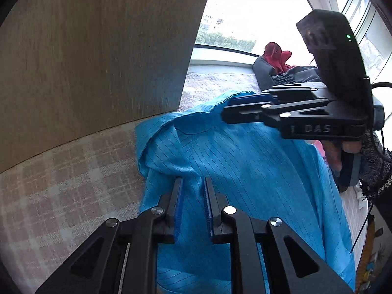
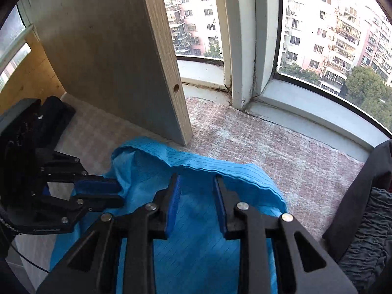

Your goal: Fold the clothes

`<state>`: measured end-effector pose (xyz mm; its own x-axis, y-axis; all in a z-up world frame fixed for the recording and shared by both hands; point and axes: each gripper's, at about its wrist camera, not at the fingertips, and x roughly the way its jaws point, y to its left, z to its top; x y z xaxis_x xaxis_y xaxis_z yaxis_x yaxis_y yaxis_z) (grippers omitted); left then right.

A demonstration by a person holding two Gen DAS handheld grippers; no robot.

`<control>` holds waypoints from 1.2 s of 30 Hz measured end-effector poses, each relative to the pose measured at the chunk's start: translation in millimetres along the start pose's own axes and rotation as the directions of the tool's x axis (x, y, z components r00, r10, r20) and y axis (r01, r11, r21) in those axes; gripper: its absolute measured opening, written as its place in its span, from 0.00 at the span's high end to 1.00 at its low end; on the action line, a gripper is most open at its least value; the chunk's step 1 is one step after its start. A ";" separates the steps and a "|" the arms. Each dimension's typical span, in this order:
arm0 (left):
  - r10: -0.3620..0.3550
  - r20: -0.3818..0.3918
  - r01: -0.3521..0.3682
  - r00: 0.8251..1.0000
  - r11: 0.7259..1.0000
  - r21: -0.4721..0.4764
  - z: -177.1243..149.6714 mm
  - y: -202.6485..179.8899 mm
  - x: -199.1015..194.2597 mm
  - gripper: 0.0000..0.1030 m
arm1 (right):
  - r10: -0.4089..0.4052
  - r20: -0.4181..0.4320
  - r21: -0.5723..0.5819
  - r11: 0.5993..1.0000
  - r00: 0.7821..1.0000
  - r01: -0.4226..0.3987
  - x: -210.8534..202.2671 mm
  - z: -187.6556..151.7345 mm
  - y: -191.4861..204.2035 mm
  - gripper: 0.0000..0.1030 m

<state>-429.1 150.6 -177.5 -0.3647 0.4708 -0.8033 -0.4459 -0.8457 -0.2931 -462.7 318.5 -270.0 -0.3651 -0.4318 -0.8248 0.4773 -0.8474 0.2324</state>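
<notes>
A bright blue pinstriped garment (image 1: 245, 166) lies rumpled on a pink plaid cover (image 1: 61, 183). Its wavy hem is folded over at the far side. My left gripper (image 1: 193, 180) hovers low over the garment's left part. It is open, and only cloth shows through the gap below. My right gripper (image 1: 226, 109) comes in from the right near the hem, held by a hand. In the right wrist view the right gripper (image 2: 197, 177) stands open over the blue garment (image 2: 152, 169). The left gripper (image 2: 121, 194) points at the garment's left fold.
An upright wooden panel (image 2: 110, 61) stands just beyond the garment on the left. A curved window sill (image 2: 318, 115) bounds the plaid cover (image 2: 269, 152) at the back. A grey garment (image 2: 367, 220) and a red one (image 1: 274, 54) are piled at the right.
</notes>
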 end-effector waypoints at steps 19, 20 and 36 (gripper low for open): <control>0.005 0.076 -0.001 0.997 0.998 -0.056 -35.8 8.9 -71.8 0.82 | -0.012 0.011 -0.098 0.995 1.000 0.013 -36.0 -15.6 20.7 0.92; 0.000 0.085 0.004 0.996 0.999 -0.049 -41.4 5.2 -80.5 0.82 | -0.039 0.035 -0.066 0.997 0.999 0.041 -54.0 -19.7 5.6 0.92; -0.042 -0.007 0.042 0.999 0.997 0.069 -95.2 -58.9 -90.1 0.76 | -0.101 -0.076 0.034 0.994 0.992 0.104 -42.4 -73.8 -28.9 0.91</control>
<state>-292.1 134.1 -137.1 -0.3399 0.5039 -0.7941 -0.5161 -0.8058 -0.2904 -402.0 384.0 -279.7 -0.3498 -0.3190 -0.8808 0.4097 -0.8977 0.1624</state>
